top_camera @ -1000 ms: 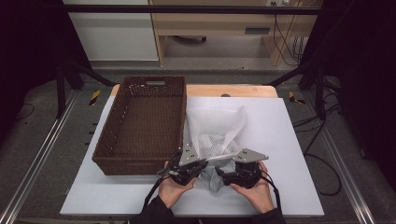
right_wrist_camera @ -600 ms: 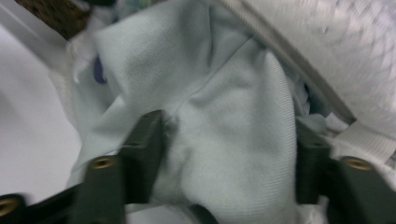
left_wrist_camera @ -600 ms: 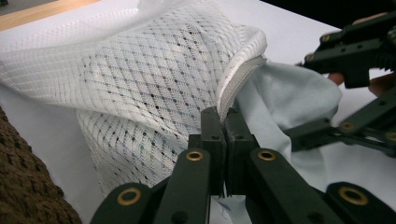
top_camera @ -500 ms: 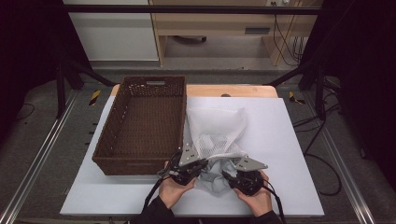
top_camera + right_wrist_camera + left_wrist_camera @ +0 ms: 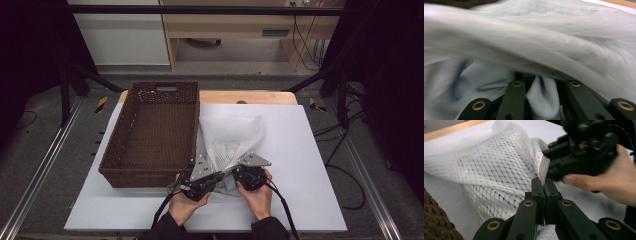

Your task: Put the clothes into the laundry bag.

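1. Your left gripper (image 5: pixel 202 179) has its fingers (image 5: pixel 537 192) clenched on the grey hem of the white mesh bag (image 5: pixel 231 137).
2. The mesh bag lies on the white tabletop (image 5: pixel 300 150), just beside the brown wicker basket (image 5: pixel 150 135), its near end raised between your hands.
3. Your right gripper (image 5: pixel 248 176) has just been closing its fingers; pale blue fabric (image 5: pixel 541 100) is bunched between them, and they grasp it.
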Tool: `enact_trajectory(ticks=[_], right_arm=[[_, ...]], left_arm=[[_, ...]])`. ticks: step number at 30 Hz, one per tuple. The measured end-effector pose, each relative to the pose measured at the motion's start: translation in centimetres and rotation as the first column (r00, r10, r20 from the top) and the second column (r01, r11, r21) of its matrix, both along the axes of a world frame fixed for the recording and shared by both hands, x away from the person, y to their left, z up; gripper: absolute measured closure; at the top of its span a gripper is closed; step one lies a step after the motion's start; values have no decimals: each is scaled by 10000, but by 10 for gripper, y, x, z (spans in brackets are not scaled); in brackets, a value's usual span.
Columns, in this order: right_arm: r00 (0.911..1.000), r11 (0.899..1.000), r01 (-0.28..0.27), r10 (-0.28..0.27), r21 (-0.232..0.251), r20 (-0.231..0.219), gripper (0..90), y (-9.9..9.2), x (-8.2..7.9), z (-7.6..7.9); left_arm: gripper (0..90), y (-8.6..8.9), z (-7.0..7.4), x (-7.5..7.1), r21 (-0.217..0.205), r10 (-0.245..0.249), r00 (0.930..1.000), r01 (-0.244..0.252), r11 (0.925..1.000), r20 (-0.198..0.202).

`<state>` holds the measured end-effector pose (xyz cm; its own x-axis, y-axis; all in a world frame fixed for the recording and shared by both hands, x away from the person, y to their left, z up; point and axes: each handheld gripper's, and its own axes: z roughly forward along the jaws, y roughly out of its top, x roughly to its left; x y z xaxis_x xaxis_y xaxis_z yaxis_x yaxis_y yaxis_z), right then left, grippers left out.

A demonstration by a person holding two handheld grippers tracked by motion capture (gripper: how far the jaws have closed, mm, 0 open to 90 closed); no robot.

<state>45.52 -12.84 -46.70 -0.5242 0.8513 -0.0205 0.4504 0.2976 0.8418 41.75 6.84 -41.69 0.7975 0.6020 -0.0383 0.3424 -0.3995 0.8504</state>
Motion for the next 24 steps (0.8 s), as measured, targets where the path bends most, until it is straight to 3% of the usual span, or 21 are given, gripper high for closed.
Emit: enact_trajectory(ticks=[3,6,10,13,16,20,24], right_arm=[[9944,9945,1008,-997,-297,360,776,-3,9,-8],[9925,9927,1173,-1161,-293,391,744,-5,10,-9],[9962,9970,735,-722,-239,491,595,-11,0,0],[9999,9996,115,-116,259,51,386,-25,-12,8],[9986,9986,-486,491,226,-190,222,-28,-22,10],[9944,9940,-900,862,-618,-615,171,-26,-32,2],[9938,9951,-724,664,-666,-886,192,-25,-31,-9]], left_arm=[[885,0,-4,1,103,-2,9999,3,9999,-119],[884,-2,-10,3,270,2,9998,4,9996,-218],[884,-4,-19,7,364,87,9990,-72,9993,-430],[884,-6,-21,9,414,98,9990,-80,9991,-425],[884,-8,-21,8,440,130,9994,-116,9990,-324],[884,-9,-21,9,402,182,9995,-171,9990,-269],[884,-8,-21,9,337,212,9994,-203,9992,-285]])
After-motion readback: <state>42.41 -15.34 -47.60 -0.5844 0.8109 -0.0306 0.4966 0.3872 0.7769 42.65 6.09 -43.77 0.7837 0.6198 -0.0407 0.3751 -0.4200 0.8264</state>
